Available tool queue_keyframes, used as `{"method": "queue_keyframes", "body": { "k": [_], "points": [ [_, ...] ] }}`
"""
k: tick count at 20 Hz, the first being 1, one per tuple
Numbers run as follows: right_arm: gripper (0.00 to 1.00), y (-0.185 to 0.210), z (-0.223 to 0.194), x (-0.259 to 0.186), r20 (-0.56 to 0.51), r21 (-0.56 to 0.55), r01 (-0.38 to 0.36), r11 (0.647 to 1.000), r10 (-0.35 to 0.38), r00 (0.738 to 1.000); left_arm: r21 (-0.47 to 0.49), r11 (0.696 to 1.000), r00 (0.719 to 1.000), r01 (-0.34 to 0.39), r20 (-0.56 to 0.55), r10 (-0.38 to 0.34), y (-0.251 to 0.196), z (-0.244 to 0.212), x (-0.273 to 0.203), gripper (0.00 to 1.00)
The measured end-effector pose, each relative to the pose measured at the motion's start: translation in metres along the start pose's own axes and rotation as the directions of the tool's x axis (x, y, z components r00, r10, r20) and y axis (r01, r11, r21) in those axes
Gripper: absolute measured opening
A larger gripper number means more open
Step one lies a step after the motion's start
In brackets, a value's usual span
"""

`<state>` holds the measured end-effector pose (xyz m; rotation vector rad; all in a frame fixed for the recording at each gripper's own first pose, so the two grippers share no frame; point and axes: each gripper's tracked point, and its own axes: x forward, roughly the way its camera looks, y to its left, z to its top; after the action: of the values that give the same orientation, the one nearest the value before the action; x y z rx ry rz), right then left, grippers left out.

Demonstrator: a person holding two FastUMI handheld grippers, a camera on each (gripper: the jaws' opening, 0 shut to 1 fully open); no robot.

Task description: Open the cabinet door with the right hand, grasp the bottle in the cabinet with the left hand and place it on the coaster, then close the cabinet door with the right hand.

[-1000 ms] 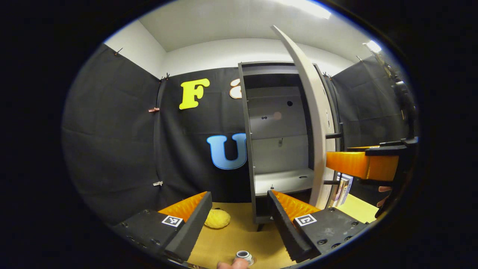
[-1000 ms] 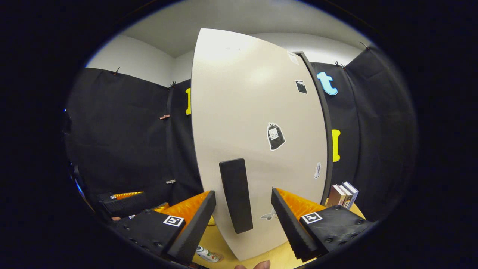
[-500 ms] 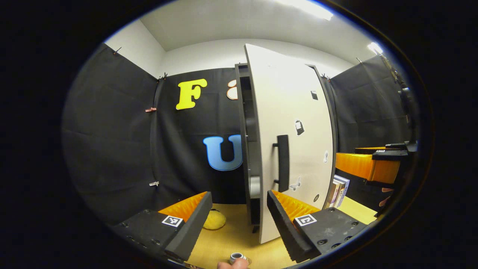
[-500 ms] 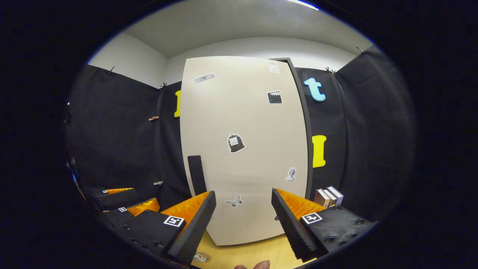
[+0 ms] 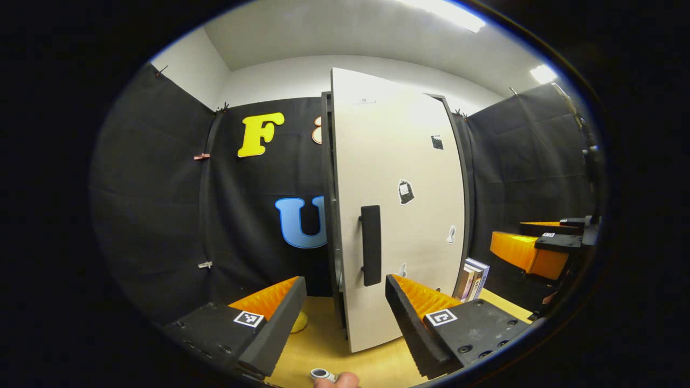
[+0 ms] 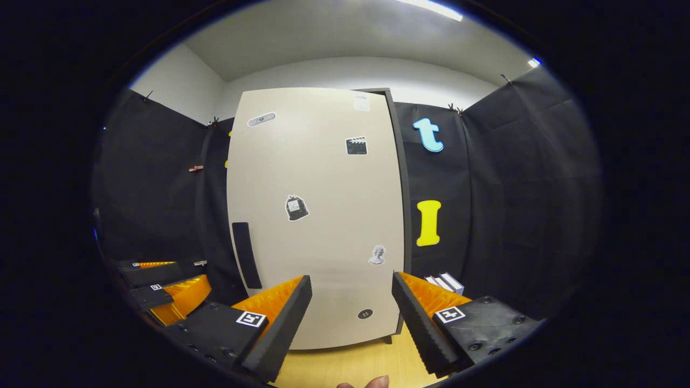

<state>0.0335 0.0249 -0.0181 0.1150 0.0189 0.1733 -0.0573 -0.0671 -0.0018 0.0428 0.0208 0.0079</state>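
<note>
The cabinet door (image 6: 318, 215) looks all but shut; in the left gripper view only a thin dark slit shows along its handle-side edge (image 5: 337, 215), so I judge the last step nearly done, a final nudge perhaps remaining. The door is a broad, rigid, smooth panel on side hinges. It should swing lightly, yet its flat face gives a hand-held gripper nothing to pinch and would let pads slide. The sensible place to take hold is the upright black handle (image 6: 246, 255), at about 9 o'clock on the door, far from the hinges, where a small force turns it most easily. A flat push just beside the handle would also seat it.

The right hand-held gripper (image 6: 351, 302) is released, its fingers spread and holding nothing, standing just off the door's lower part. The left hand-held gripper (image 5: 345, 304) is likewise released and empty.

The bottle's white cap (image 5: 322, 373) shows at 6 o'clock in the left gripper view, out of the cabinet, on the wooden surface (image 5: 323, 345); whether a coaster lies under it I cannot tell. It is probably light plastic, smooth-sided and easily tipped, best taken around its body.
</note>
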Motion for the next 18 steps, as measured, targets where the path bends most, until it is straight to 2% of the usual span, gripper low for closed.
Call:
{"method": "queue_keyframes", "body": {
  "k": [6, 18],
  "points": [
    [0.97, -0.021, -0.006, 0.003, -0.020, -0.020, 0.040, 0.999, -0.041, 0.999, -0.002, 1.000, 1.000, 0.015, 0.007, -0.015, -0.015, 0.007, 0.010, 0.93],
    [0.98, -0.051, -0.007, 0.005, -0.019, -0.052, 0.110, 0.993, -0.111, 0.994, -0.013, 1.000, 1.000, -0.012, 0.026, 0.013, -0.025, 0.014, 0.020, 0.93]
  ]
}}
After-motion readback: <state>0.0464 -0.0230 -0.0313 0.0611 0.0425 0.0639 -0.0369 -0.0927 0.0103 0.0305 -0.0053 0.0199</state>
